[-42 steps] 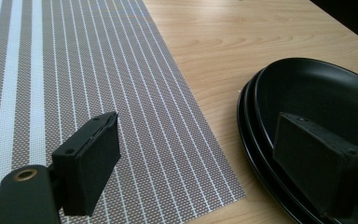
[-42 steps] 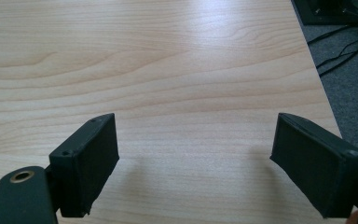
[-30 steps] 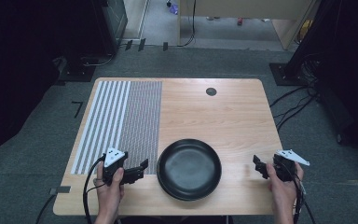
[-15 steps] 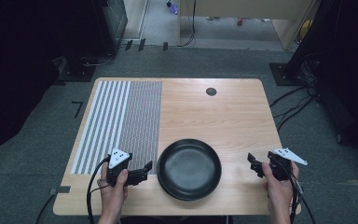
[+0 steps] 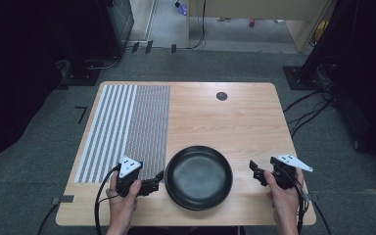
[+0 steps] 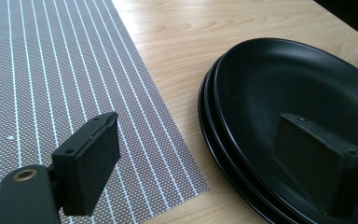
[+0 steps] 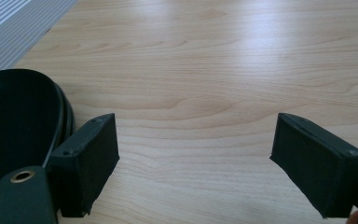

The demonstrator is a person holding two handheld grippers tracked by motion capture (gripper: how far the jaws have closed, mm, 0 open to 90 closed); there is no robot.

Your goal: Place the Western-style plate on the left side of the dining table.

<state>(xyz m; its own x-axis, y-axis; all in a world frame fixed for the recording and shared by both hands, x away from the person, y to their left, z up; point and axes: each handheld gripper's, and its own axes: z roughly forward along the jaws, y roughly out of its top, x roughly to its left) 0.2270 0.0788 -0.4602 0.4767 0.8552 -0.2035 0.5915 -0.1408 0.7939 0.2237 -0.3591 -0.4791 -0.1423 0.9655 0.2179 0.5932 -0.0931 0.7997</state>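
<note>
In the left gripper view we see the black plates (image 6: 279, 121) are a stack w/ several rims; the high view reads as one dish. Left gripper (image 5: 152, 185), jaws apart, sits just left of the stack, by the striped mat (image 5: 127, 129). Right gripper (image 5: 255, 172), also wide apart, sits right of it, nothing held.

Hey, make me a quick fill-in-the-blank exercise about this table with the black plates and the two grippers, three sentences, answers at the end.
1. The black plates sit stacked between the left gripper and the ____ gripper.
2. The striped mat covers the ____ side of the wooden table in the high view.
3. Both grippers' fingers are ____, holding nothing.

Missing words: right; left; open
</note>
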